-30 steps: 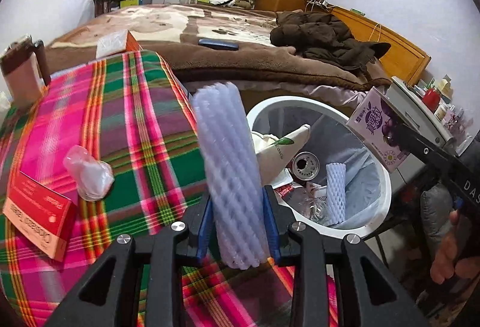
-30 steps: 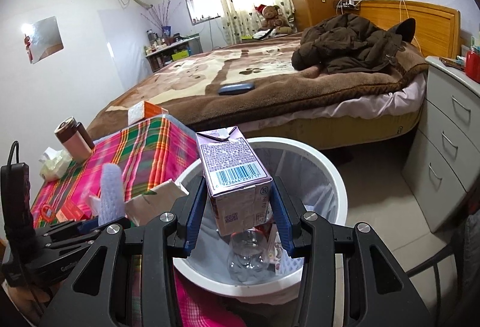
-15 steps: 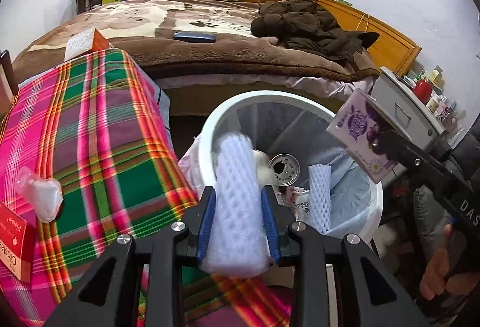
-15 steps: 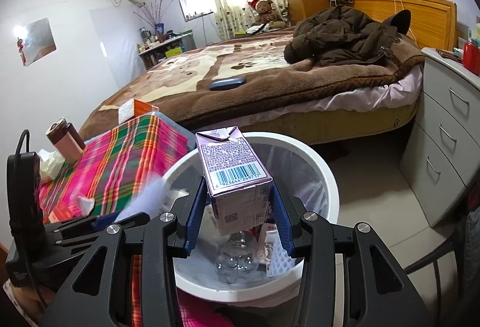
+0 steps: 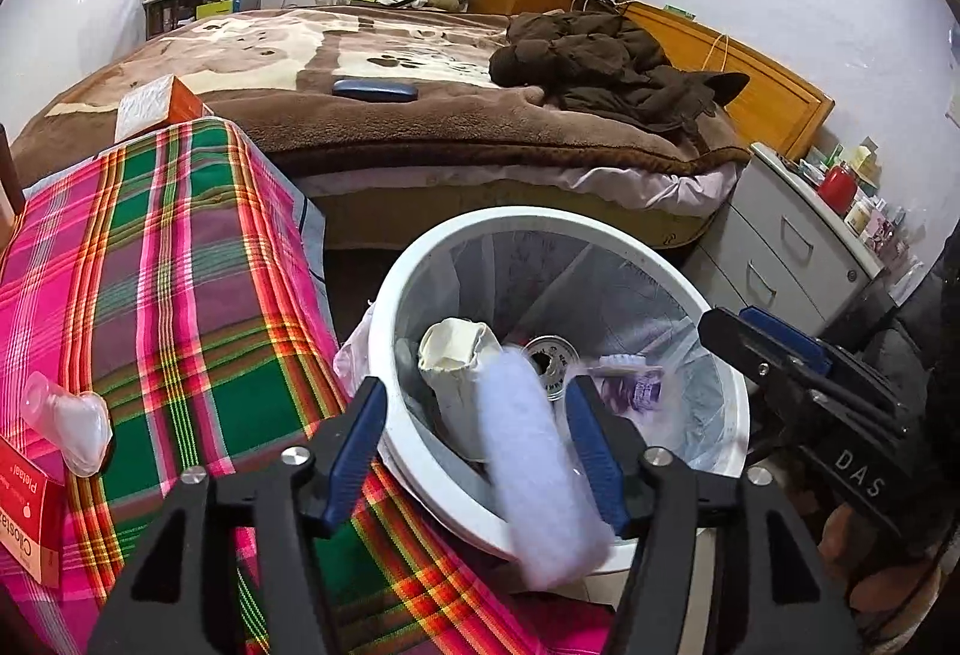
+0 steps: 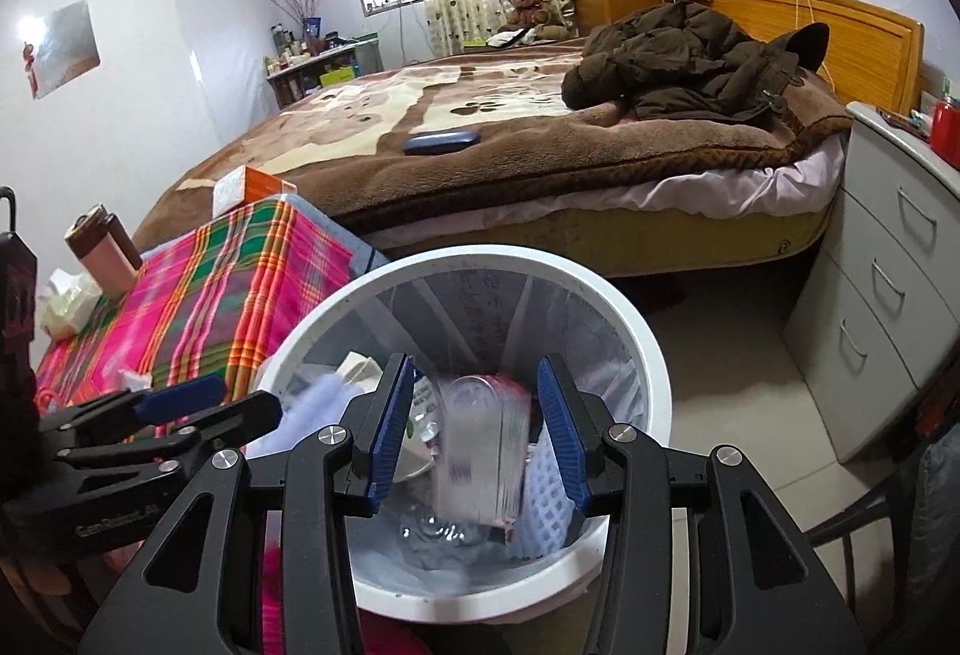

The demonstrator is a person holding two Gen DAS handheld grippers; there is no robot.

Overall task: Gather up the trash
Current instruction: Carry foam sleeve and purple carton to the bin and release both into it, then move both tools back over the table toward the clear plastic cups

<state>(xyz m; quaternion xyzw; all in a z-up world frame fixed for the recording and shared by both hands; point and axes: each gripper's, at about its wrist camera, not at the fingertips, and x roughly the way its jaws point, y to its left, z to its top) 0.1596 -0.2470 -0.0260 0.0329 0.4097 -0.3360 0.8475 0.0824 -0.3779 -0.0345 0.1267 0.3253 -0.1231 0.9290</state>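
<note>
A white bin (image 5: 540,220) (image 6: 600,289) lined with a clear bag stands beside the plaid table (image 5: 150,265). My left gripper (image 5: 474,397) hangs over its near rim with jaws opening. A white foam net sleeve (image 5: 540,463) slips down between them, blurred, clear of the left pad. My right gripper (image 6: 475,364) is open above the bin. The purple drink carton (image 6: 480,451) falls blurred below its pads. A can (image 5: 549,355), a cream paper bag (image 5: 456,355), another foam net (image 6: 546,487) and a clear bottle (image 6: 438,529) lie inside.
On the table are a crumpled clear cup (image 5: 72,421), a red box (image 5: 24,511), an orange tissue box (image 5: 156,105) and a thermos (image 6: 102,247). A bed (image 5: 420,126) stands behind the bin, with a grey dresser (image 5: 798,247) to its right.
My left gripper moved from the table to over the bin and let go of the foam sleeve. My right gripper released the carton, which is dropping into the bin.
</note>
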